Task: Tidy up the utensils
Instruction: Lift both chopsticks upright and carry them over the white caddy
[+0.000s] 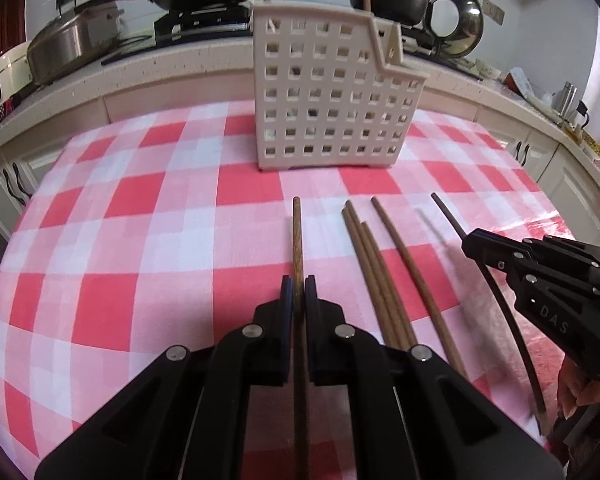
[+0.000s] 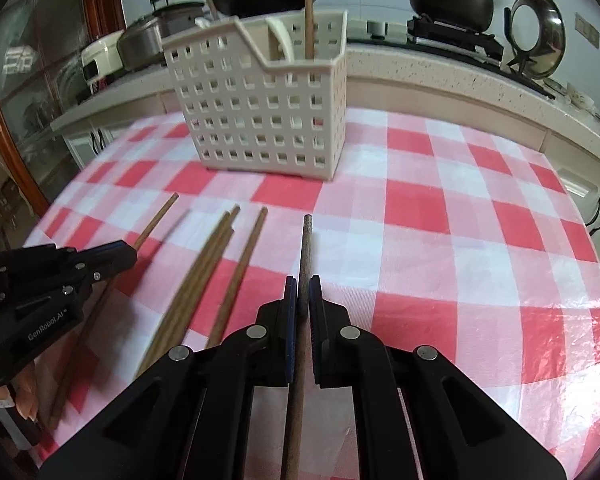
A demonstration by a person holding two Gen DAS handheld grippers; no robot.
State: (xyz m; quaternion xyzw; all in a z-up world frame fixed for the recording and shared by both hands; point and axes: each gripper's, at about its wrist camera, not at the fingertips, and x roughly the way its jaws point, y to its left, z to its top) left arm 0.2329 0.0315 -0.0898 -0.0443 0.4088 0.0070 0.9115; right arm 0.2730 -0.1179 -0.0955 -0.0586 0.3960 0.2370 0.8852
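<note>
Chopsticks pinched, one per gripper.
Left gripper [image 1: 299, 288] jaws clamp a brown chopstick [image 1: 297, 232]; right gripper [image 2: 303, 288] jaws clamp a darker chopstick [image 2: 306, 248]; the basket [image 1: 324, 96] stands ahead of both.

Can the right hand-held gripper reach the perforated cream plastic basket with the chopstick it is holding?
Probably yes. The right hand-held gripper is shut on a dark wooden chopstick, and only bare red-and-white checked tablecloth lies between it and the perforated cream plastic basket, whose top is open.

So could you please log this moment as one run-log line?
left tool: shut on chopstick | right tool: shut on dark chopstick | loose chopsticks on cloth | basket: ahead
</note>
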